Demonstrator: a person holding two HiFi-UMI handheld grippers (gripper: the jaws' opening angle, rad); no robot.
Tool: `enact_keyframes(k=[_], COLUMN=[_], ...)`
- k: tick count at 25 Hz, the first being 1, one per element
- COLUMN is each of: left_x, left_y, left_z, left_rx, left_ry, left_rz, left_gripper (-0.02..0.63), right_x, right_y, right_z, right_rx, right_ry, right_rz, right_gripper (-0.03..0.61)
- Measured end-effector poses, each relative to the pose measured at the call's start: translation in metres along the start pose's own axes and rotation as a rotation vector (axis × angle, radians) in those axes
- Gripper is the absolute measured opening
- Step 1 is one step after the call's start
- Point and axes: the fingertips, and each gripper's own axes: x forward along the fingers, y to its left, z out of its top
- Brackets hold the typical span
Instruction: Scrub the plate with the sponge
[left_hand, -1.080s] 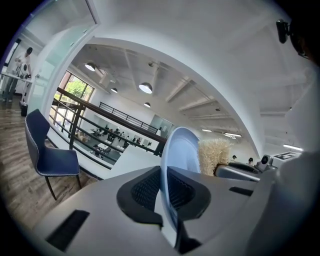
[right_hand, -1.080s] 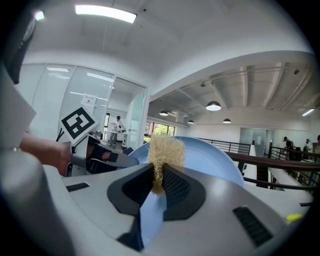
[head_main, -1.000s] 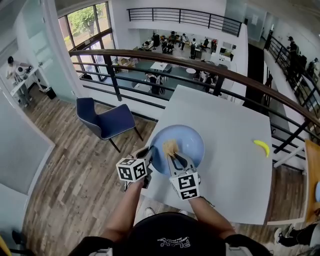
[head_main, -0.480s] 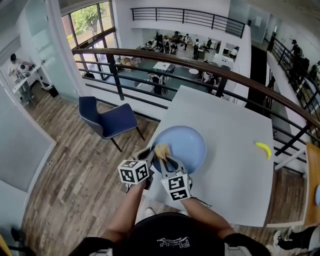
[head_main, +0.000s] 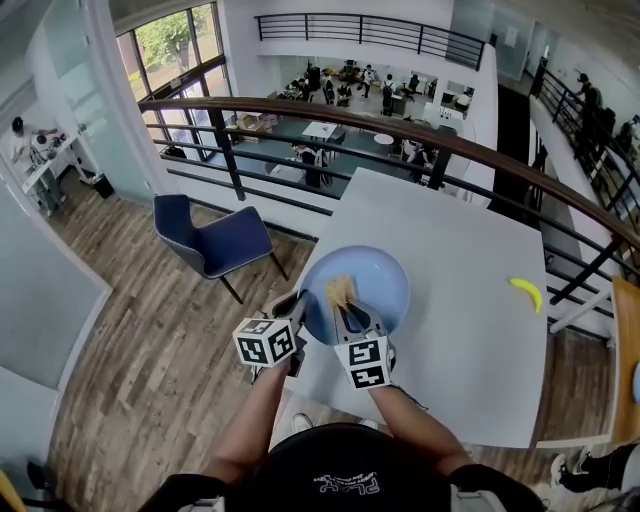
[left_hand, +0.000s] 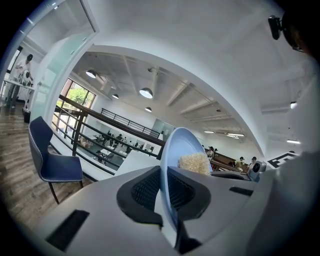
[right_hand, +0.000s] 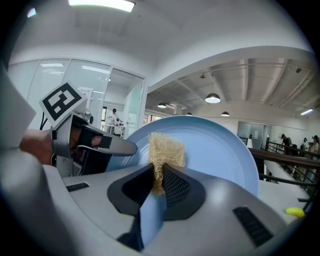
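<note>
A light blue plate (head_main: 375, 275) is held tilted over the near left part of the white table (head_main: 470, 300). My left gripper (head_main: 292, 312) is shut on the plate's left rim (left_hand: 170, 165); in the left gripper view the rim runs edge-on between the jaws. My right gripper (head_main: 345, 308) is shut on a tan fibrous sponge (head_main: 339, 290), which rests against the plate's face (right_hand: 220, 150). In the right gripper view the sponge (right_hand: 165, 155) sticks up from between the pads, with the left gripper (right_hand: 100, 145) at the plate's left edge.
A yellow banana (head_main: 524, 293) lies near the table's right edge. A blue chair (head_main: 215, 242) stands on the wooden floor to the left. A dark railing (head_main: 400, 135) runs behind the table, above a lower floor with people.
My right gripper with the sponge slid left and nearer across the plate, then back up to the right toward the plate's middle. The left gripper and plate stayed still.
</note>
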Motion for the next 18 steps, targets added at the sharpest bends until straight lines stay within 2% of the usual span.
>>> enact_keyframes(k=[4, 12, 18], left_x=[-0.001, -0.003, -0.004], left_y=[-0.001, 0.003, 0.007], left_z=[0.004, 0.005, 0.007], left_rx=[-0.006, -0.005, -0.006], left_ry=[-0.009, -0.01, -0.012], left_rz=[-0.001, 0.013, 0.02], left_gripper=[0.027, 0.027, 0.028], right_x=[-0.005, -0.014, -0.019], right_y=[-0.023, -0.071, -0.093], right_z=[0.003, -0.011, -0.018], right_rx=[0.038, 0.056, 0.073], right_ry=[-0.004, 0.004, 0.017], right_rz=[-0.042, -0.156, -0.209], right_gripper=[0.057, 0.057, 0.057])
